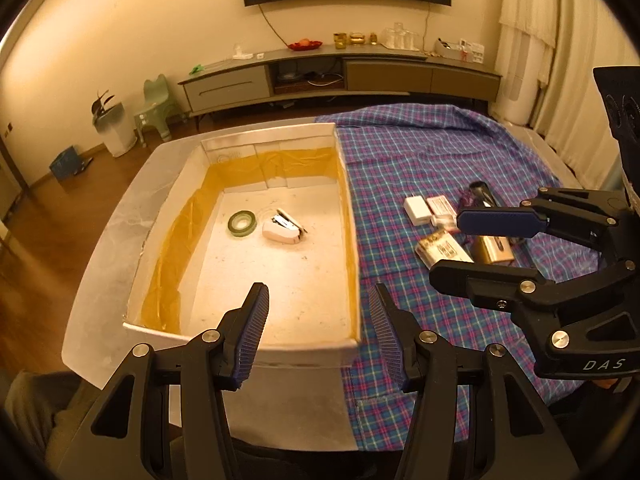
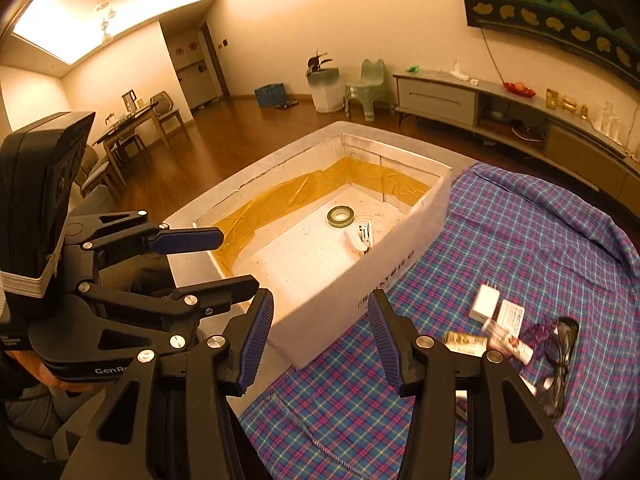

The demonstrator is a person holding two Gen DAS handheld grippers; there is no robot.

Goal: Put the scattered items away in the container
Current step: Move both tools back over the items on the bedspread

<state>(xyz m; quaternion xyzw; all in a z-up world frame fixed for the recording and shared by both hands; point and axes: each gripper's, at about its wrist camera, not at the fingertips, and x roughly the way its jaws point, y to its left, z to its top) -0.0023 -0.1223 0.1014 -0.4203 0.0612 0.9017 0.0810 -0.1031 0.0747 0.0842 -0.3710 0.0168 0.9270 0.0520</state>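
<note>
Both the left gripper (image 1: 318, 334) and right gripper (image 2: 320, 340) hang spread and empty. Tape roll (image 1: 241, 223) and stapler (image 1: 282, 231) lie in the white box (image 1: 240, 346). Charger (image 1: 416, 210) and small packets (image 1: 442, 246) sit beside it on the plaid cloth (image 1: 400, 152).

I see the box (image 1: 240, 240) left of the cloth (image 1: 420, 152), edges touching — tape roll (image 1: 242, 223) and stapler (image 1: 283, 231) inside it, just beside each other; charger (image 1: 416, 209), packets (image 1: 442, 246) and glasses (image 2: 560, 356) clustered on the cloth, right of box
</note>
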